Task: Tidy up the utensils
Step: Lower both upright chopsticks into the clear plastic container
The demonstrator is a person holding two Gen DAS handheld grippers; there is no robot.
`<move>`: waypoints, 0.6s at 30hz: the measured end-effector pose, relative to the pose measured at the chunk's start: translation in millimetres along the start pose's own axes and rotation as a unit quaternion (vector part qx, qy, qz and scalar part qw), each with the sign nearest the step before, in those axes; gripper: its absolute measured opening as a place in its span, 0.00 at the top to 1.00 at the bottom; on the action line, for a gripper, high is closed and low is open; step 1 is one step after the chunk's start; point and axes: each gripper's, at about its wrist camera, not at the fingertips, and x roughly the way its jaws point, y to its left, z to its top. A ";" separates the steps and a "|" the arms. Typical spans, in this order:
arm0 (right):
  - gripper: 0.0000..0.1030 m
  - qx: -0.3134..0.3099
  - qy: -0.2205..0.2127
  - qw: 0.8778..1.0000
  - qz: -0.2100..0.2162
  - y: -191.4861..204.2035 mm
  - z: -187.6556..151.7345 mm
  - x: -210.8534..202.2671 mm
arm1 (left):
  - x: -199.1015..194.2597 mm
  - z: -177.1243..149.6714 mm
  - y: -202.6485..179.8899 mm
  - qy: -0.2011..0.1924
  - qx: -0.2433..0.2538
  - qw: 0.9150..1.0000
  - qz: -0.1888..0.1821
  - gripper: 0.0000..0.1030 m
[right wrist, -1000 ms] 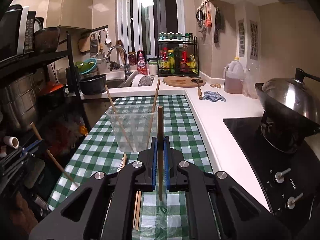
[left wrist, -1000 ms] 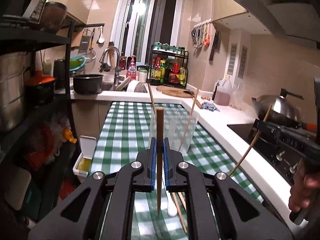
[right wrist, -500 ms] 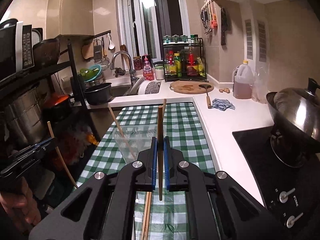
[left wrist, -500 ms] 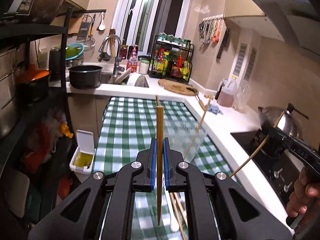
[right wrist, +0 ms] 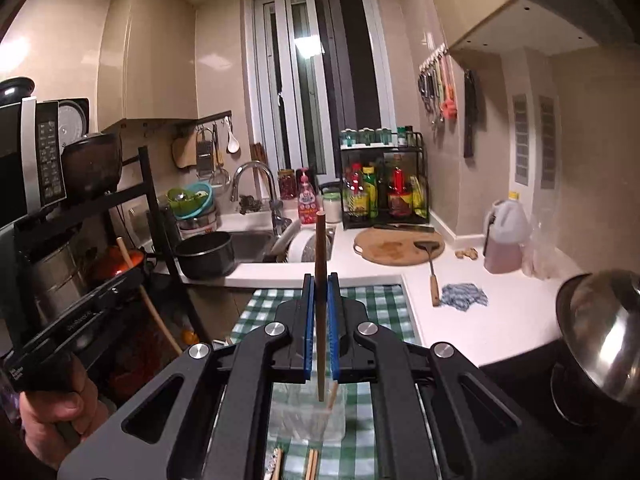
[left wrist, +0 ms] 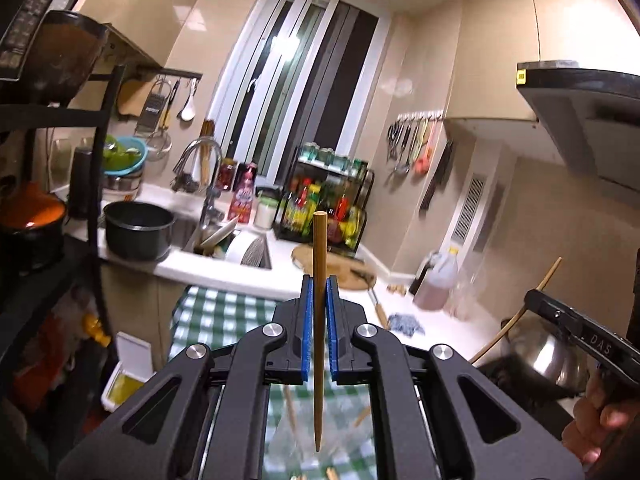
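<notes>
Each gripper, left [left wrist: 319, 328] and right [right wrist: 321, 328], clamps one upright brown wooden chopstick [left wrist: 319, 280] [right wrist: 320, 264] between blue pads. Below, a clear plastic cup [right wrist: 306, 416] on the green checked cloth [right wrist: 376, 304] holds a chopstick.

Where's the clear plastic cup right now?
In the right wrist view, the clear plastic cup stands on the green checked tablecloth, low centre, directly beneath the right gripper's clamped wooden chopstick.

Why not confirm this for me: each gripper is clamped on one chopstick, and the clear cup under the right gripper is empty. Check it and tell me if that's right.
Not quite. The clear cup is not empty: the right wrist view shows a chopstick already standing in it. The rest holds: the left gripper is clamped on one chopstick and the right gripper on another.
</notes>
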 end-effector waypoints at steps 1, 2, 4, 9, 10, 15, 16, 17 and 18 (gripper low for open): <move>0.94 -0.005 0.000 1.000 -0.002 2.1 2.0 4.8 | 5.9 0.6 -2.0 -0.006 0.004 1.000 0.003 0.94; 0.94 -0.008 0.002 1.000 -0.001 3.6 2.5 10.5 | 11.0 0.6 -2.7 -0.011 0.007 1.000 0.003 0.94; 0.94 -0.014 0.009 1.000 0.008 6.5 -0.7 25.4 | 22.7 -3.4 -2.1 -0.020 0.012 1.000 0.001 0.94; 0.94 -0.026 0.028 0.999 0.019 9.6 -24.6 58.2 | 52.0 -23.7 3.6 0.004 0.029 1.000 0.000 0.94; 0.94 -0.027 0.035 0.999 0.020 9.4 -31.7 66.5 | 57.7 -27.9 4.9 0.013 0.034 0.999 0.003 0.94; 0.94 -0.034 0.077 0.996 0.029 14.2 -61.0 100.0 | 88.0 -58.2 6.4 0.082 0.061 0.995 0.006 0.94; 0.94 -0.036 0.084 0.995 0.031 14.9 -65.6 104.9 | 90.5 -61.8 6.2 0.090 0.067 0.994 0.008 0.94; 0.94 -0.037 0.091 0.995 0.031 14.9 -70.3 109.6 | 93.8 -66.7 6.2 0.098 0.072 0.993 0.009 0.94; 0.94 -0.037 0.096 0.994 0.029 14.6 -74.4 113.3 | 97.4 -72.0 6.4 0.107 0.075 0.991 0.010 0.94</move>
